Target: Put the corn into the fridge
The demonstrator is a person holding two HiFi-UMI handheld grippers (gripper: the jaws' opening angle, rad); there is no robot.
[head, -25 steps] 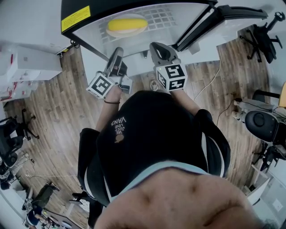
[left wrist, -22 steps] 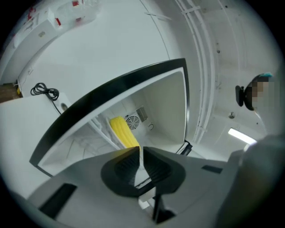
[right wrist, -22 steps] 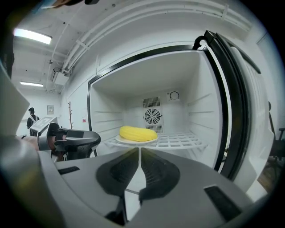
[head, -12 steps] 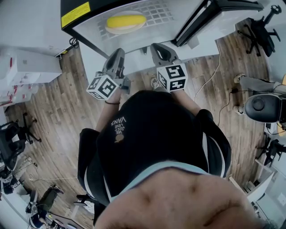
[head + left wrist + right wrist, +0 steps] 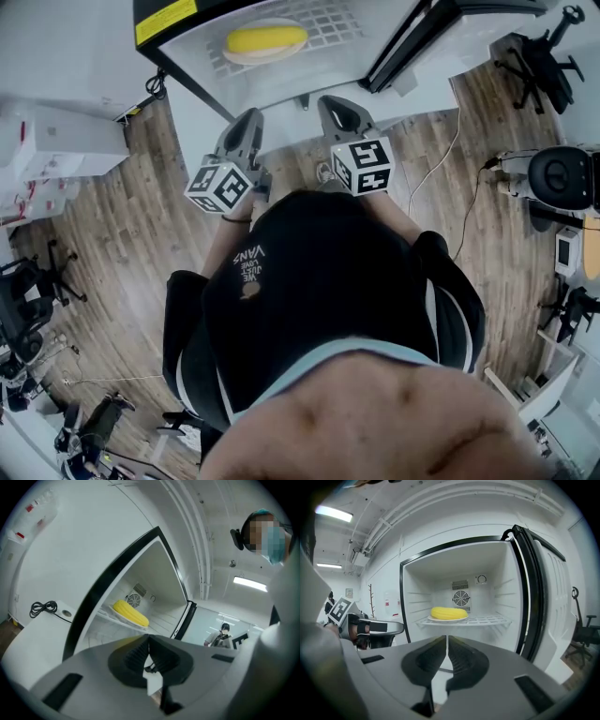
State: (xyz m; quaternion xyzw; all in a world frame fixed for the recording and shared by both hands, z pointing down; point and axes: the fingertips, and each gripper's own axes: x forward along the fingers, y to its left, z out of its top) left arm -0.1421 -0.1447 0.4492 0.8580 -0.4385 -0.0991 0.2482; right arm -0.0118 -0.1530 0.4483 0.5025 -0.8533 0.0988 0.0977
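Observation:
The yellow corn (image 5: 449, 613) lies on a white plate (image 5: 448, 619) on the wire shelf (image 5: 487, 619) inside the open fridge (image 5: 187, 56). From the head view the corn (image 5: 266, 38) shows at the top, and in the left gripper view the corn (image 5: 131, 613) sits deep in the compartment. My left gripper (image 5: 246, 125) and my right gripper (image 5: 336, 109) are both outside the fridge, in front of its opening, side by side. Each has its jaws shut with nothing between them, as the left gripper (image 5: 149, 641) and right gripper (image 5: 447, 641) close-ups show.
The fridge door (image 5: 543, 602) stands swung open to the right. A black cable (image 5: 44, 607) lies coiled on a white surface left of the fridge. Office chairs (image 5: 544, 61) and gear stand on the wood floor (image 5: 122, 244). A person (image 5: 224, 632) stands far back.
My left gripper's jaws have closed and the gripper has rolled. Both grippers have drawn back a little from the fridge opening. The corn stays on its plate.

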